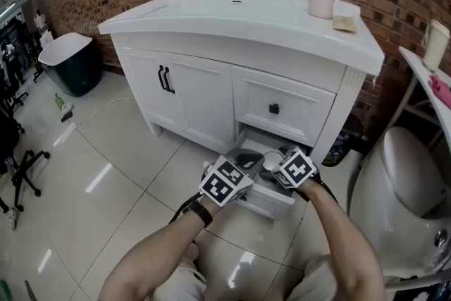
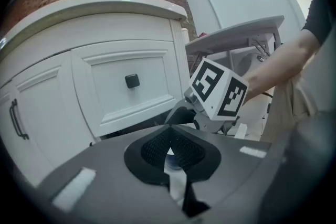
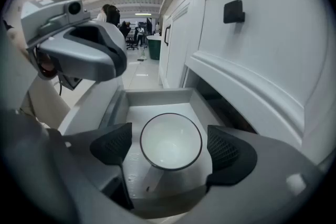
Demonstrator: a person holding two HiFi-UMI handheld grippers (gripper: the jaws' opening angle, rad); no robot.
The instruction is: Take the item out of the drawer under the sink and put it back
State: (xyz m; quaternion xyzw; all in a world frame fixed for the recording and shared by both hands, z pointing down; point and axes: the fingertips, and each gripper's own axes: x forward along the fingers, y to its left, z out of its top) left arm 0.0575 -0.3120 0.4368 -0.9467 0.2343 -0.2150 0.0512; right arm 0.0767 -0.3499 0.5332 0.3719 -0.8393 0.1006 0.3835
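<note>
the low drawer (image 1: 271, 204) under the sink (image 1: 239, 10) stands pulled out, and both tools hang over it. a white bowl (image 3: 170, 141) sits upright on the drawer's pale floor, near the middle, its rim clear of the drawer walls. the right gripper (image 3: 170, 147) looks straight down on it with its jaws spread wide, one dark pad on each side of the bowl and neither touching it, so this tool holds nothing. in the head view the bowl (image 1: 271, 161) shows as a pale round just beside the right gripper (image 1: 294, 169). the left gripper (image 2: 173, 149) has its jaws closed, the ribbed pads meeting; a thin pale sliver shows in the slit below them, and i cannot tell what it is. it points toward the closed upper drawer and its black knob (image 2: 132, 81), with the right tool's marker cube (image 2: 218, 89) just ahead of it. my reading is that the bowl is in the drawer with the grasp not yet made, so the take-out step is in hand, though the same layout would also fit a bowl just set back. if it is the take-out, the next move calls for lowering the open right jaws until the pads sit level with the bowl's wall or over one edge of its rim, then closing gently and lifting straight up, clear of the upper drawer's front.
</note>
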